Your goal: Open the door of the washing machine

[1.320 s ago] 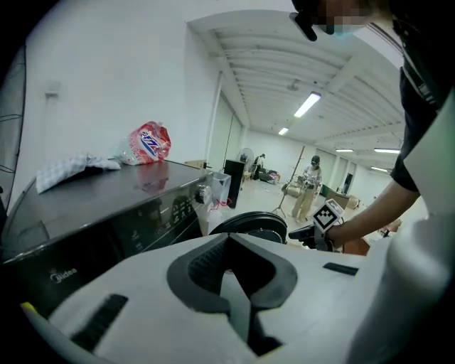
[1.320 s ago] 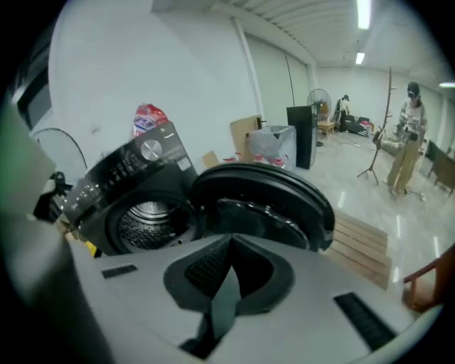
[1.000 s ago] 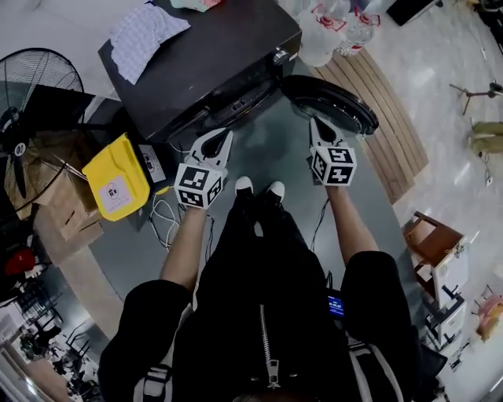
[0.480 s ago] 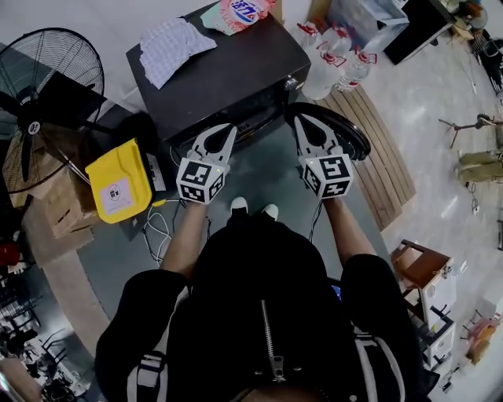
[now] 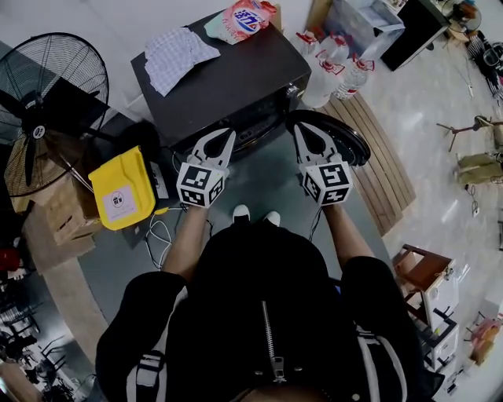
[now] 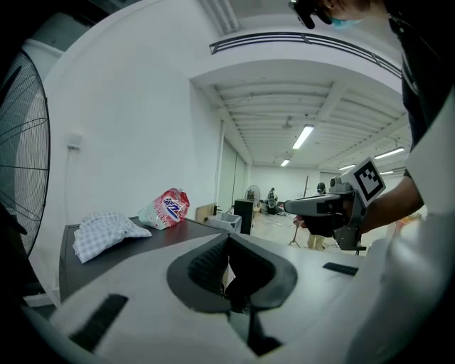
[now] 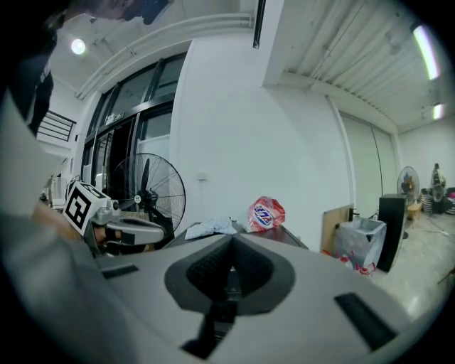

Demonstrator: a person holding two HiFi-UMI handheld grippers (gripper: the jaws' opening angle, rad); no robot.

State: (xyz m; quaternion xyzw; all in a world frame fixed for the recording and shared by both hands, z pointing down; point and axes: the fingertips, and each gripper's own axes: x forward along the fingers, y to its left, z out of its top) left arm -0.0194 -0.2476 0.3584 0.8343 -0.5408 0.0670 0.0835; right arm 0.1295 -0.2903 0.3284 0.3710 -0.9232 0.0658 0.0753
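The washing machine (image 5: 236, 82) is a dark box seen from above, and its round door (image 5: 339, 135) hangs swung open at the right of its front. Both grippers are held side by side in front of it, pointing at it and touching nothing. My left gripper (image 5: 229, 136) is shut and empty over the machine's front edge. My right gripper (image 5: 299, 128) is also shut and empty, just left of the open door's rim. In the left gripper view the left gripper (image 6: 229, 242) looks over the machine's top (image 6: 167, 240). The right gripper (image 7: 231, 242) looks over it too.
A checked cloth (image 5: 179, 55) and a detergent bag (image 5: 244, 17) lie on the machine. A standing fan (image 5: 47, 90), a yellow container (image 5: 122, 196) and cables are at the left. Water bottles (image 5: 330, 63) and a wooden pallet (image 5: 381, 149) are at the right.
Both grippers have risen and levelled out, the right one coming up away from the open door's rim. The person has straightened up, so more of the machine's top shows.
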